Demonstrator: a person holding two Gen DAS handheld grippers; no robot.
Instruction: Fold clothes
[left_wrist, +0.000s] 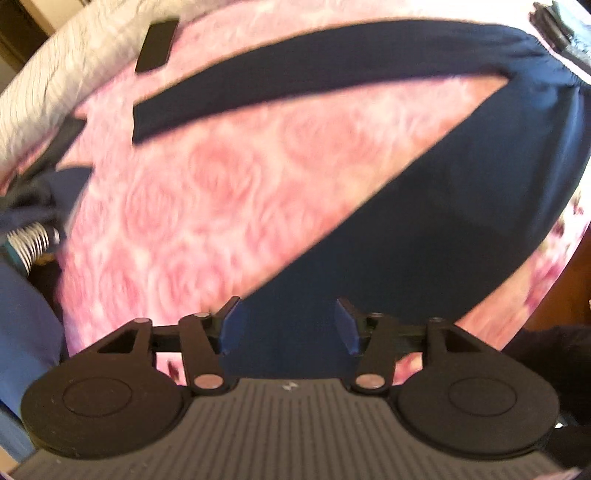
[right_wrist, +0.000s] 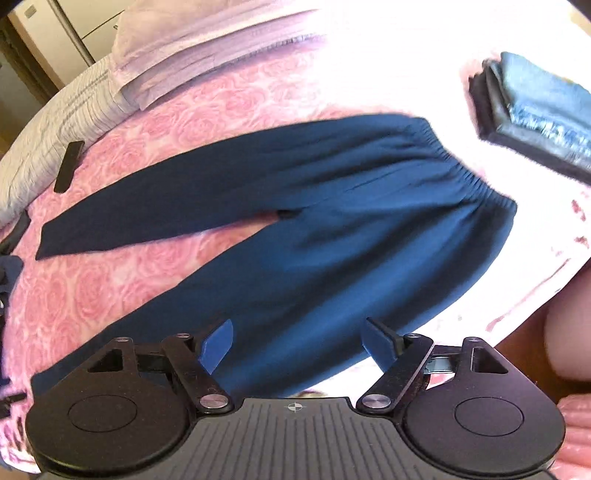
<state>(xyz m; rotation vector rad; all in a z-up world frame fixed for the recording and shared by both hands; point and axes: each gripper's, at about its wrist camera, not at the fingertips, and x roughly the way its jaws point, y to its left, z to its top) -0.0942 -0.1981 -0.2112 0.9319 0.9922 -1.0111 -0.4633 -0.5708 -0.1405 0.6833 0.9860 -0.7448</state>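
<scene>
My left tongs (left_wrist: 287, 325) stand wide apart, blue pads (left_wrist: 231, 326) spread, nothing between them; they hang over the near leg of the navy trousers (left_wrist: 461, 206), and I cannot tell whether the tips touch the cloth. My right tongs (right_wrist: 299, 343) are spread wider yet, holding nothing, also above the trousers (right_wrist: 332, 229) — contact there is just as unclear.

The trousers lie flat on the bed's pink rose-patterned bedspread (right_wrist: 122, 280). In the right wrist view the gathered waistband (right_wrist: 472, 177) sits toward 2 o'clock, one leg runs out to 9 o'clock, and the other comes down toward 7 o'clock, passing under my tongs. The legs are splayed, with a wedge of pink showing between them.

At 10 o'clock a small black flat object (right_wrist: 69, 171) lies on the bedspread, apart from the trousers. A pale pillow (right_wrist: 192, 48) lies at 11 o'clock, and at 2 o'clock a stack of folded clothes (right_wrist: 543, 110) — blue denim on top of something dark — sits beyond the waistband, not touching it. Both views are blurred.
</scene>
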